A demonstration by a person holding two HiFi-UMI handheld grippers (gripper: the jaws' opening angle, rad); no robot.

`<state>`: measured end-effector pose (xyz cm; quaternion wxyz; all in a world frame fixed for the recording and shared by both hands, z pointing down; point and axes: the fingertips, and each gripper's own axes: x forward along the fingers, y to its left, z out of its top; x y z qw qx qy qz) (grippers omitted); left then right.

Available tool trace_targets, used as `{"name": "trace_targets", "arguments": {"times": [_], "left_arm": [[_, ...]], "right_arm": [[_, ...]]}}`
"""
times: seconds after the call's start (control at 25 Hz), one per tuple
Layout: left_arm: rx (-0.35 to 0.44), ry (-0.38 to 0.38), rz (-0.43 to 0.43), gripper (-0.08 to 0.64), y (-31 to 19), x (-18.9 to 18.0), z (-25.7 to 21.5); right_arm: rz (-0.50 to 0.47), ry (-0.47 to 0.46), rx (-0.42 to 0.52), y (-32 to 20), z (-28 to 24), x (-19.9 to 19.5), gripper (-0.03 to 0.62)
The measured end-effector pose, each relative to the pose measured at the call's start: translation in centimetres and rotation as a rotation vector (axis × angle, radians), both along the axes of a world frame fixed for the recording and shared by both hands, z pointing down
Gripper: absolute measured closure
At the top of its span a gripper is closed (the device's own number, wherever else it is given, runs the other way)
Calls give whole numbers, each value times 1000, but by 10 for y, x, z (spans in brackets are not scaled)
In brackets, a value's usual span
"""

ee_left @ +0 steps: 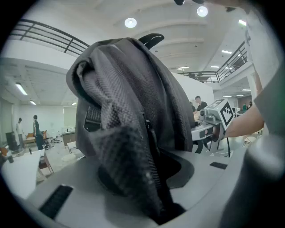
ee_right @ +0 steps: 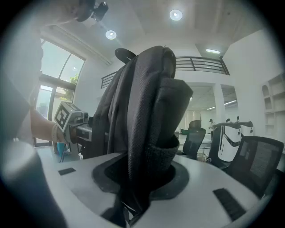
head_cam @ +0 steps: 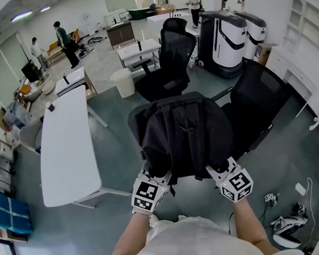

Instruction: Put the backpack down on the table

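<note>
A black backpack (head_cam: pixel 184 133) hangs in the air in front of me, held up at its lower corners by both grippers. My left gripper (head_cam: pixel 156 179) is shut on the bag's left side, and dark woven fabric (ee_left: pixel 133 178) fills its jaws. My right gripper (head_cam: pixel 219 173) is shut on the right side, with a padded strap and fabric (ee_right: pixel 142 173) pinched between its jaws. Each gripper view shows the other gripper beyond the bag: the right gripper's marker cube (ee_left: pixel 221 112) and the left gripper's marker cube (ee_right: pixel 67 116). The white table (head_cam: pixel 69 148) stands to my left, well apart from the bag.
Black office chairs (head_cam: pixel 169 64) stand behind the backpack, another chair (head_cam: pixel 260 99) to its right. A white bin (head_cam: pixel 124 82) and more desks lie beyond. Two large white-and-black machines (head_cam: pixel 226 36) stand at the back. People stand far off. Cables and a device (head_cam: pixel 287 227) lie on the floor at right.
</note>
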<state>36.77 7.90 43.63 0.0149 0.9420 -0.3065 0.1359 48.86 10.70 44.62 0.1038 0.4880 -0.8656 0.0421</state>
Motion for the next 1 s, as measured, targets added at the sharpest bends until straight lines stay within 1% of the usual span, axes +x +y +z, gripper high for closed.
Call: {"name": "trace_targets", "arguments": {"times": [0.28, 0.56, 1.0], "left_arm": [[4, 0, -11, 428, 4, 7, -1], [29, 6, -23, 430, 5, 6, -2], [39, 7, -64, 431, 1, -12, -4]], "right_arm": [[-14, 6, 9, 3, 0, 6, 460], [-40, -15, 26, 4, -2, 6, 457], [-77, -19, 24, -4, -3, -11, 457]]}}
